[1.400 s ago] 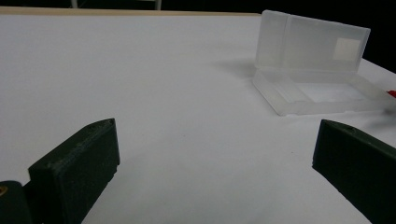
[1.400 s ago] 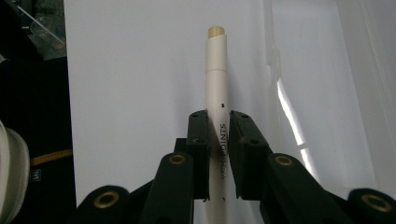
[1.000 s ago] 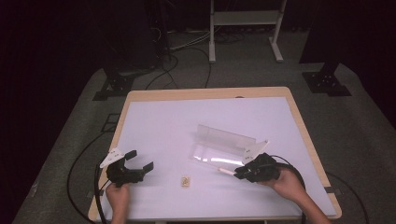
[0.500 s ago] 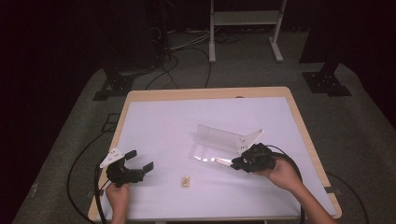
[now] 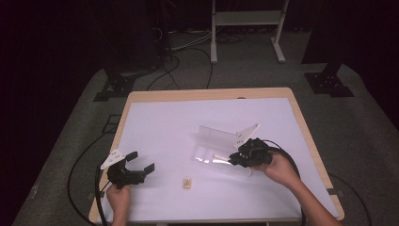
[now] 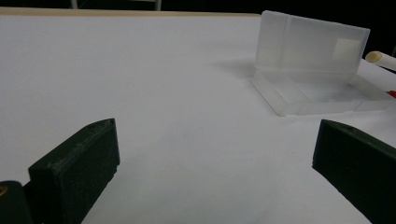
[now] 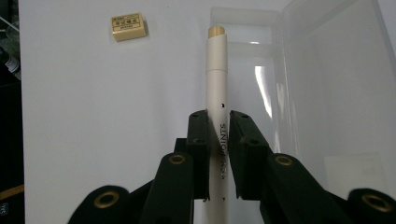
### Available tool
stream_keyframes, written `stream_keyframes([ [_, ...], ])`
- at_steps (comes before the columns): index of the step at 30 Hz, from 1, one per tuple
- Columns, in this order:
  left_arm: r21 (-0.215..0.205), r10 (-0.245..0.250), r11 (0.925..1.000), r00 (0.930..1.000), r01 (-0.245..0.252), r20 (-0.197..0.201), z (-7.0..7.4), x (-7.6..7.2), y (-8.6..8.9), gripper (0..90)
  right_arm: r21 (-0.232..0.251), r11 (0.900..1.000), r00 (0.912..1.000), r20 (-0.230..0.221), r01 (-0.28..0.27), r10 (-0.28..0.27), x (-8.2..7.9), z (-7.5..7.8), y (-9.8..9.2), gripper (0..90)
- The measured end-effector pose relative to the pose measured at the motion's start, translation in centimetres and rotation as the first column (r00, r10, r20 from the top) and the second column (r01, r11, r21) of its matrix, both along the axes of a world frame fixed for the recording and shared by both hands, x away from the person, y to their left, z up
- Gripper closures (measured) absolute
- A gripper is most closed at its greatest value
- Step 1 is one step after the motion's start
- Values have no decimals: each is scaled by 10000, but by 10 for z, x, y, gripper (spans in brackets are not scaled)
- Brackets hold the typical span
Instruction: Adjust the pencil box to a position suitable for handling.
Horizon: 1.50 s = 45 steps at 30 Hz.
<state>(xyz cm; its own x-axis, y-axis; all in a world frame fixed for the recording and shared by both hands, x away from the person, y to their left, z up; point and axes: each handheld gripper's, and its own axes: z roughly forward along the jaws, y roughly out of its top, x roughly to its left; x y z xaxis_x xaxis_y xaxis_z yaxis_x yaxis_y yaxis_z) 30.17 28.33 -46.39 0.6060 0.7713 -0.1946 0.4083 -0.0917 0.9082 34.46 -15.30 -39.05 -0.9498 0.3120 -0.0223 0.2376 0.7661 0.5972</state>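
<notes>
Right gripper (image 7: pixel 218 140) clamps a white pen (image 7: pixel 216 79), long axis pointing toward frame top, tip probably over the clear case (image 7: pixel 327 84). Left gripper (image 5: pixel 136 167) wide, empty.

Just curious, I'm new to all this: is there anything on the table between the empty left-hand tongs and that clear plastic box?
Nothing: in the left gripper view, only bare white table stretches from the open left tongs to the clear box.

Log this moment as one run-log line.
right gripper: shut on pen | over open clear case | left gripper: open, idle | eraser: on table
</notes>
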Motion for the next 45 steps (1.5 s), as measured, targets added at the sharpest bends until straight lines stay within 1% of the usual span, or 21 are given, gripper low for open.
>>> stream_keyframes([
  [7,-18,-7,10000,10000,7,25,0,0,0,0,-1,10000,10000,94,15,-15,8,2,7,780],
  [13,-20,-10,10000,10000,10,25,0,0,0,0,-130,9999,10000,78,51,-50,15,0,12,780],
  [18,-27,-11,10000,10000,11,16,0,0,0,0,-139,9998,9999,2,155,-155,20,-3,15,780],
  [22,-17,-17,10000,10000,17,10,0,0,0,0,-195,9996,9998,-1,181,-181,22,-5,15,780],
  [24,-13,-14,10000,10000,15,11,0,0,0,0,-194,9994,9995,-70,292,-293,25,-7,15,780],
  [38,-25,-8,10000,10000,8,26,0,0,0,0,-304,9985,9989,-36,458,-459,33,-13,14,780],
  [44,-17,-12,10000,10000,12,19,0,0,0,0,-335,9981,9987,-68,509,-512,38,-18,16,780],
  [45,-22,-10,10000,10000,10,32,0,0,0,0,-413,9977,9985,-85,545,-549,39,-20,17,780],
])
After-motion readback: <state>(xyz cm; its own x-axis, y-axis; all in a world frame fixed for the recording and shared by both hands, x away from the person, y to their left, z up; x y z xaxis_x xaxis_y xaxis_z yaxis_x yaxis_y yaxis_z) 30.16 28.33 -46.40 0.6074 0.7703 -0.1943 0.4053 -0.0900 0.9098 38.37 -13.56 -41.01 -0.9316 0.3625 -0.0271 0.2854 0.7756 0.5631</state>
